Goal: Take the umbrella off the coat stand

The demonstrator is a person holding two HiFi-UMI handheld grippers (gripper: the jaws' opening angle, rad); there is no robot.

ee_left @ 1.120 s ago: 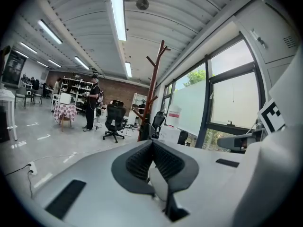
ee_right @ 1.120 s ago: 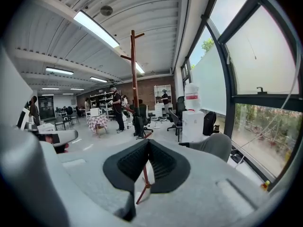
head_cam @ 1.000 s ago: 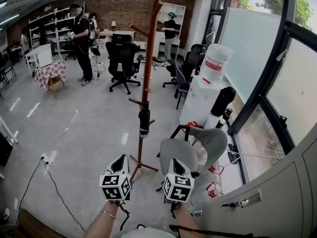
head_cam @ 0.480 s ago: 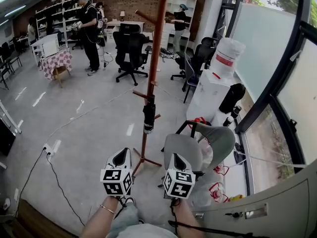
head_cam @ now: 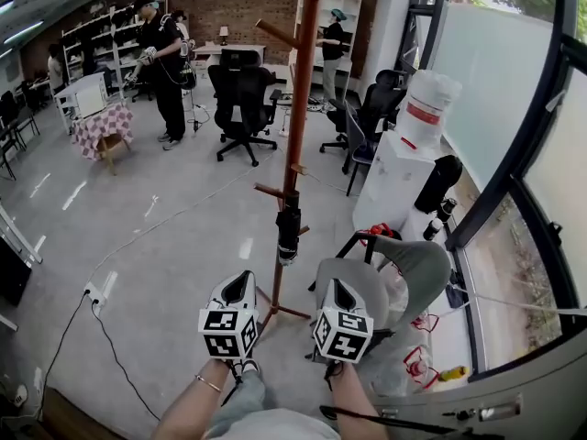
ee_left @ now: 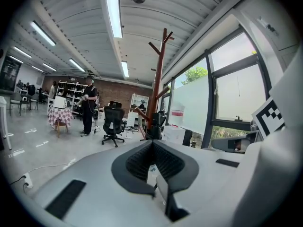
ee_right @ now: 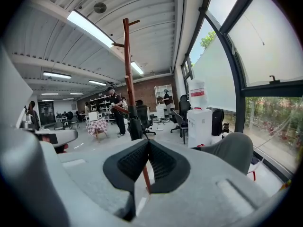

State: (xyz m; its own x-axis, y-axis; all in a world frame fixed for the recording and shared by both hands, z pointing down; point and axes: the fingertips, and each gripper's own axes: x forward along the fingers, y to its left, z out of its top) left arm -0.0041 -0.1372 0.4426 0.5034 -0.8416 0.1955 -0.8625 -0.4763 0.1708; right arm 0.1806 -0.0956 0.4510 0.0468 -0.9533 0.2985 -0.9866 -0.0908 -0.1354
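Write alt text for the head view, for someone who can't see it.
A black folded umbrella hangs low on a wooden coat stand in an office, ahead of the person's left tongs and right tongs, which are held side by side. A grey chair stands right of the stand's base.

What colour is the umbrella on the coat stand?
Black. The umbrella shows best in the head view.
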